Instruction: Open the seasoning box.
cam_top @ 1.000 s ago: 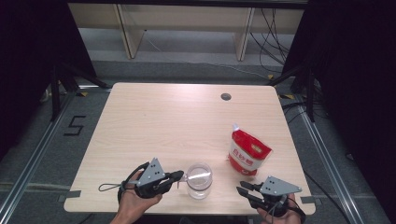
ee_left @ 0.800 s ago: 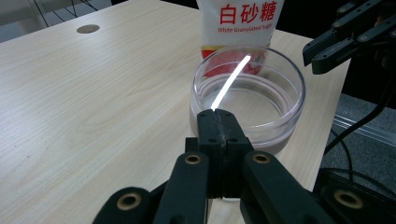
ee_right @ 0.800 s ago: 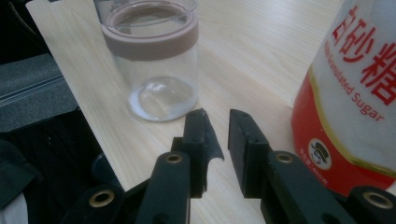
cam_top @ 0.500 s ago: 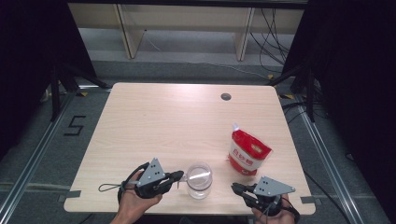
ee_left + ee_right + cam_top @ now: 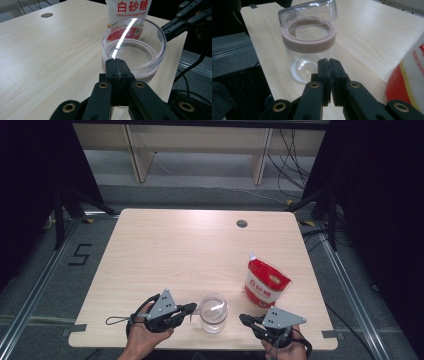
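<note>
While both grippers sit low at the near edge of the table, the work centres on a clear glass jar standing between them, close to that edge. Left gripper: jaws pressed together with nothing between them, tips just at the jar's side, probably steadying it or pausing before a grasp; whether they touch the glass I cannot tell. Right gripper: jaws have just been closing and now meet on nothing, aimed at the jar from the other side, a little apart from it. In the right gripper view the jar carries a pinkish seal ring and a clear lid resting tilted on top, not seated, so opening or filling looks likely. Beyond the jar, a red-and-white pouch of white granulated sugar stands upright, near the right gripper, handy for pouring. Farther off, a cable grommet hole.
</note>
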Motion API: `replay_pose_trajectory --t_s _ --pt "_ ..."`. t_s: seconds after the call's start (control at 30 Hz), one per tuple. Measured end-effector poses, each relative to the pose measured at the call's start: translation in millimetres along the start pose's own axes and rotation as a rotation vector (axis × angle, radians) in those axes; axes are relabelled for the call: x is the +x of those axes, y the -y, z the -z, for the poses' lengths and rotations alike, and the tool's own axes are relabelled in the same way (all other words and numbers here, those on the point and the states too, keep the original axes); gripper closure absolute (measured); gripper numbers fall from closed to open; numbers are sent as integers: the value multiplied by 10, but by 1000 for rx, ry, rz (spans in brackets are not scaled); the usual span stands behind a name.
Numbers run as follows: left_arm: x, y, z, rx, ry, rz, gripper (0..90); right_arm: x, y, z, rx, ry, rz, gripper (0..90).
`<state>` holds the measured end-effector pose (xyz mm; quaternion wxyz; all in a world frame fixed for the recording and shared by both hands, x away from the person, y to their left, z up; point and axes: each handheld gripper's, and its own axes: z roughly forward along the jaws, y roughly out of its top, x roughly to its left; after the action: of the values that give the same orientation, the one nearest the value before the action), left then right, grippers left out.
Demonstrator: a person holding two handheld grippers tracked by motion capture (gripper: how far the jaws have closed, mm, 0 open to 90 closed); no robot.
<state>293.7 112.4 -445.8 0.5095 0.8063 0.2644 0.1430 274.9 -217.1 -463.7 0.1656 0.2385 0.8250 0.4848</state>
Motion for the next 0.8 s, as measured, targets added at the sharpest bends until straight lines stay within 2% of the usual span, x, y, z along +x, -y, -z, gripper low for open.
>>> replay_pose_trajectory --t_s 0.03,0.07,0.1,0.27,0.3,0.33,0.47,0.57,0.6,0.67,0.8 --pt "0 0 0 0 0 0 894 0 0 0 0 0 0 896" --pt "0 0 0 0 0 0 894 0 -10 -30 -5 -24 16 897" --pt "0 1 0 0 0 0 894 18 -23 -46 -8 -12 8 900" --pt "11 0 1 -3 0 -9 894 35 -79 -119 -11 -29 31 900" --pt "13 0 1 -4 2 -12 894 53 -88 -120 -2 -33 14 900" --pt "12 0 0 -3 1 -9 894 43 -107 -142 -13 -34 30 900" --pt "10 1 0 -4 1 -2 894 48 -128 -192 -27 -36 27 900" --pt "9 4 -6 -11 4 1 894 52 -142 -195 -8 -39 19 900" --pt "7 4 -3 -8 2 2 893 49 -156 -229 -21 -50 36 900" --pt "9 2 0 -4 1 1 893 55 -173 -234 -11 -39 37 900" --pt "10 3 -1 -6 3 0 893 74 -209 -278 -18 -49 48 900"
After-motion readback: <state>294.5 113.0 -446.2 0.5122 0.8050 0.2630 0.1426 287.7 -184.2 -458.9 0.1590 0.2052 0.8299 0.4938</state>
